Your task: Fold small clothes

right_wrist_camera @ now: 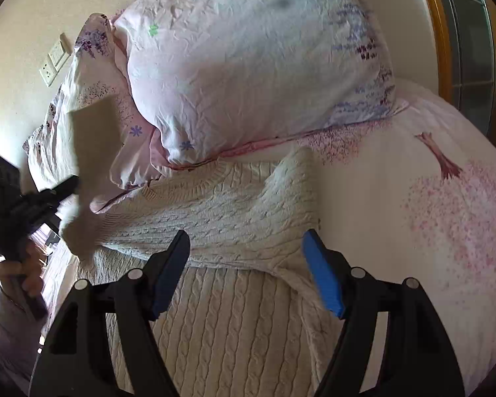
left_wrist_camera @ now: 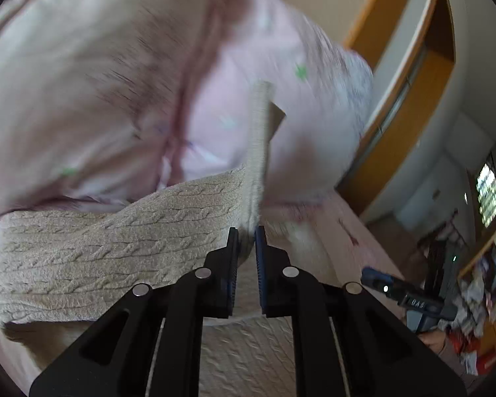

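Note:
A cream cable-knit sweater [right_wrist_camera: 221, 314] lies on the bed, its right sleeve folded across the chest. My left gripper [left_wrist_camera: 246, 231] is shut on the sweater's left sleeve [left_wrist_camera: 115, 248] and holds it lifted; the cuff hangs blurred. In the right wrist view the left gripper [right_wrist_camera: 71, 183] sits at the left with the sleeve in it. My right gripper [right_wrist_camera: 246, 243] is open and empty, just above the folded sleeve [right_wrist_camera: 241, 211].
A large pink floral pillow [right_wrist_camera: 248, 66] lies at the sweater's collar, a second pillow [right_wrist_camera: 82, 106] to its left. The bedsheet [right_wrist_camera: 430, 215] has pink tree prints. A wooden door frame [left_wrist_camera: 396, 115] and cluttered shelves [left_wrist_camera: 479, 297] stand to the right.

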A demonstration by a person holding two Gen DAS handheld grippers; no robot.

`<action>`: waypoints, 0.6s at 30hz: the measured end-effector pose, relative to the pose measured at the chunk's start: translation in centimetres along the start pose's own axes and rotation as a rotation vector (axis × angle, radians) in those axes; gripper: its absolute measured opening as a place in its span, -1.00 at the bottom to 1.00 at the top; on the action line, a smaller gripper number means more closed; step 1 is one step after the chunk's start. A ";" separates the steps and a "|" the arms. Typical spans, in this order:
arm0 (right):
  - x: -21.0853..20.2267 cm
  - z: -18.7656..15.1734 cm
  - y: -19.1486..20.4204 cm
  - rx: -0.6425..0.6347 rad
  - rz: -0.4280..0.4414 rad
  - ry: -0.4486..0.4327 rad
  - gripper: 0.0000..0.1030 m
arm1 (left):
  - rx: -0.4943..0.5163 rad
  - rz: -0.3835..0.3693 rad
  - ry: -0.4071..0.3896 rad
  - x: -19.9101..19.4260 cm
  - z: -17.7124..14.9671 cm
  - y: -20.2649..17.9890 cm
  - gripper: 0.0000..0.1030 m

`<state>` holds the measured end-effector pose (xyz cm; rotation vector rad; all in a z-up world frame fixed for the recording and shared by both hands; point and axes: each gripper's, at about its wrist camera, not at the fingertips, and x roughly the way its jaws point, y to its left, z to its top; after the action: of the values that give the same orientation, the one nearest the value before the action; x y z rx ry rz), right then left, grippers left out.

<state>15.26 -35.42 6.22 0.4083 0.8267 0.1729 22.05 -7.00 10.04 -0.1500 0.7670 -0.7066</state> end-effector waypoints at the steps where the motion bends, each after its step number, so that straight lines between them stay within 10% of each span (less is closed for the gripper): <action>1: 0.0 -0.3 -0.4 0.020 0.001 0.021 0.37 | 0.045 0.018 0.096 3.1 -0.8 -1.6 -0.78; 6: -4.5 -2.9 -2.8 0.024 -0.009 0.046 0.37 | 0.014 0.065 0.122 -0.3 -4.6 -0.3 -0.73; 8: -6.2 -4.5 -4.0 0.042 0.002 0.060 0.37 | -0.031 0.140 0.060 -5.5 -6.3 1.6 0.07; 10: -7.2 -6.2 -5.2 0.085 0.032 0.089 0.33 | -0.056 0.253 0.034 -10.1 -8.6 3.4 0.32; 18: -8.7 -12.7 -5.6 0.141 0.088 0.203 -0.16 | -0.249 0.311 0.120 -18.4 -19.6 8.0 0.31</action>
<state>-0.05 -39.55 2.13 0.5668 1.0245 0.2409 3.68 13.16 3.68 -0.2106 0.9678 -0.3255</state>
